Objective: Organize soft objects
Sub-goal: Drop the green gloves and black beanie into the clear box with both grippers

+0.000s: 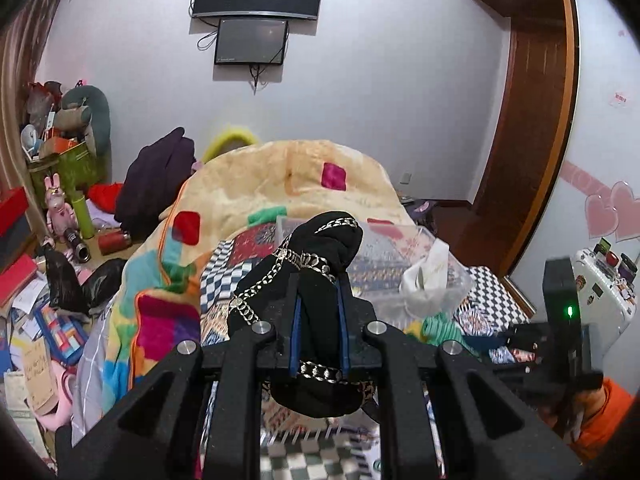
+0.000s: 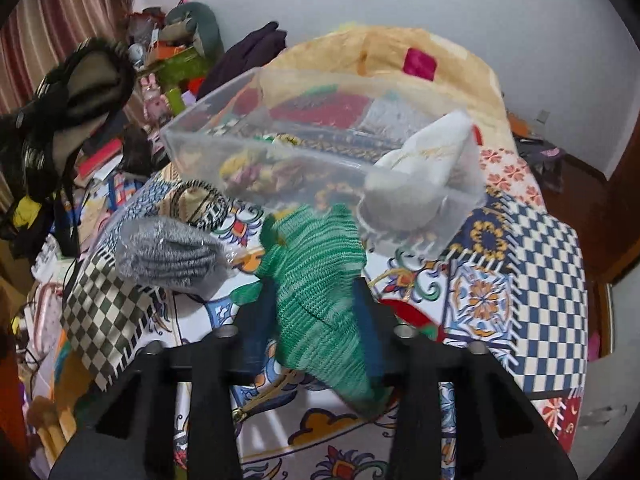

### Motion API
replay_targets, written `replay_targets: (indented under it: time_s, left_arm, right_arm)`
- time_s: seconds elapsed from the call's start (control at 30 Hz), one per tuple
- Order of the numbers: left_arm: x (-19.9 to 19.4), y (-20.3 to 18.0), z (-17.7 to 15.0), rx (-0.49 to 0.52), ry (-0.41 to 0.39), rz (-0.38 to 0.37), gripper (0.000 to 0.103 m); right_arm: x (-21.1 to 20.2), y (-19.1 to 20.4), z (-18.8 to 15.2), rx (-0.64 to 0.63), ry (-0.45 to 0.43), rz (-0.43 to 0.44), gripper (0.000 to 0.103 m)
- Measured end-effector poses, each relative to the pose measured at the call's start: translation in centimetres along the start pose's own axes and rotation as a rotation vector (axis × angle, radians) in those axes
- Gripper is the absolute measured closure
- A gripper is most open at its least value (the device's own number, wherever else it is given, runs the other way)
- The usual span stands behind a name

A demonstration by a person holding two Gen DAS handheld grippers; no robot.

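Black cloth [image 1: 320, 280]: soft bundle with a silver chain print, pinched between the blue-padded fingers [image 1: 297, 320] of the left gripper [image 1: 320, 308]. Jaws closed narrowly on it; the bundle bulges above the fingertips and hangs in a lump below them. Held up over the bed, in front of the bin.

Green knit [image 2: 316, 276]: ribbed, striped in light and dark green, clamped in the right gripper [image 2: 316, 300], jaws closed onto it from both sides. One end reaches up to the bin's near wall, the other droops below the fingers over the bedcover. Slightly blurred.

Bin [image 2: 208, 136]: clear plastic, rectangular, standing on the bed just beyond both grippers. Holds a white cloth [image 2: 420, 168] slumped in its right end, against the wall, and some yellowish patterned fabric [image 2: 256, 168] toward the left; details of the latter are unclear through the plastic.

Grey gloves [image 2: 168, 256]: knit, in a clear wrapper, lying on the bedcover left of the green knit, apart from it.

Striped band [image 2: 200, 204]: black and white, looped, just behind the gloves and near the bin's front corner.

Bedcover [image 2: 540, 240]: patchwork print of blue and white checks, floral tiles, scrollwork.

Blanket [image 1: 280, 176]: cream fleece with coloured squares, heaped behind the bin.

Screens [image 1: 256, 8]: two, dark, on the far wall.

Floor clutter [image 1: 60, 200]: boxes, plush toys, bags, left of the bed.
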State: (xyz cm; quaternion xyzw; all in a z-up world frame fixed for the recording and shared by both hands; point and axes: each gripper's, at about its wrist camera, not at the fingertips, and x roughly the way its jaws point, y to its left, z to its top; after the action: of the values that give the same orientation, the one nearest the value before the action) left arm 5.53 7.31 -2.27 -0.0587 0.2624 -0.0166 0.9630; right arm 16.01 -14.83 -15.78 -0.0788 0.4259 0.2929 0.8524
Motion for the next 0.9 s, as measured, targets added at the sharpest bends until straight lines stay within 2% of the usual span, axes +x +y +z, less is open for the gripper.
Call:
replay_targets:
  time_s: [0.03, 0.17, 0.3, 0.43, 0.57, 0.67, 0.77, 0.9]
  left_arm:
    - [0.4, 0.0, 0.3, 0.0, -0.003, -0.001, 0.089]
    - [1.7, -0.3, 1.4, -0.001, -0.01, -0.005, 0.089]
    - [2.7, -0.7, 2.8, 0.011, -0.035, 0.003, 0.089]
    - [3.4, -1.1, 4.4, 0.023, -0.067, 0.004, 0.089]
    - [4.7, -1.5, 5.7, 0.029, -0.092, -0.003, 0.089]
    - [6.2, -1.7, 6.0, 0.03, -0.079, -0.015, 0.088]
    - [8.4, -1.9, 5.8, 0.033, -0.04, -0.028, 0.088]
    - [11.2, -2.5, 4.8, 0.039, 0.039, -0.048, 0.088]
  right_arm:
    - [-0.3, 0.0, 0.0, -0.002, -0.011, -0.005, 0.08]
    - [-1.8, -0.2, 0.1, -0.004, -0.047, -0.003, 0.089]
    - [-3.8, -0.5, 0.9, 0.003, -0.094, 0.005, 0.09]
    - [-6.4, -1.1, 2.7, 0.02, -0.183, 0.017, 0.09]
    - [-8.2, -1.3, 5.0, 0.031, -0.281, -0.01, 0.09]
    - [-8.1, -1.3, 6.8, 0.027, -0.326, -0.035, 0.09]
    - [-6.8, -1.2, 8.0, 0.016, -0.329, -0.05, 0.09]
    - [-3.5, -1.0, 9.0, -0.001, -0.266, -0.057, 0.09]
